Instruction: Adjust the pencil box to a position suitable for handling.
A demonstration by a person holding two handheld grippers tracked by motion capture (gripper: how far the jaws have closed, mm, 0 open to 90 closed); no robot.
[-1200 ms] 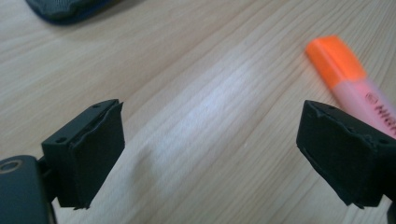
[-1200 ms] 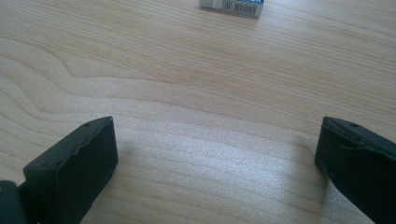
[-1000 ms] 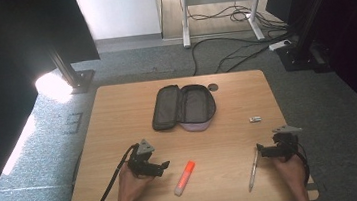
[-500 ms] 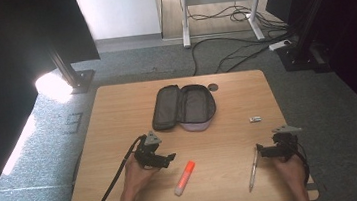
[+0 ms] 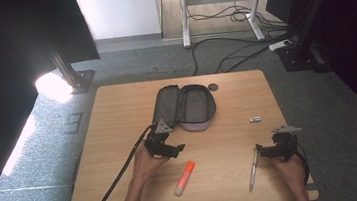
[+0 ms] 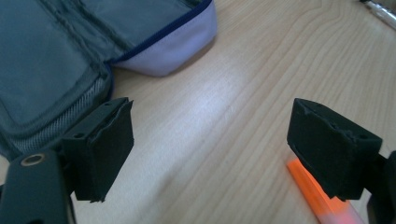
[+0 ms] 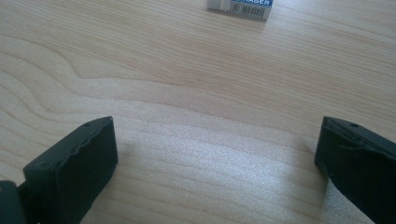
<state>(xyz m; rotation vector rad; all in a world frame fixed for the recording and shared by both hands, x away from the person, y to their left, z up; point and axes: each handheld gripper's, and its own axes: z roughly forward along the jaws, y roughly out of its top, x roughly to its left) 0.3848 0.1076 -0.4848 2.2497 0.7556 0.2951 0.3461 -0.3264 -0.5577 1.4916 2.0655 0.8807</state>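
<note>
Both tools were held wide apart over the table (image 5: 120, 137), with nothing gripped.

The left tool (image 5: 176, 150) was seen with its jaws spread, having just been closed a little, bare wood between them; the orange marker (image 5: 184, 177) lay just beside its right jaw, and the open pencil case (image 5: 185, 108) near its left jaw. The right tool (image 5: 261, 151) was spread wide over bare wood, the pen (image 5: 252, 170) lying just beside it and the eraser (image 5: 255, 119) ahead of it.
</note>
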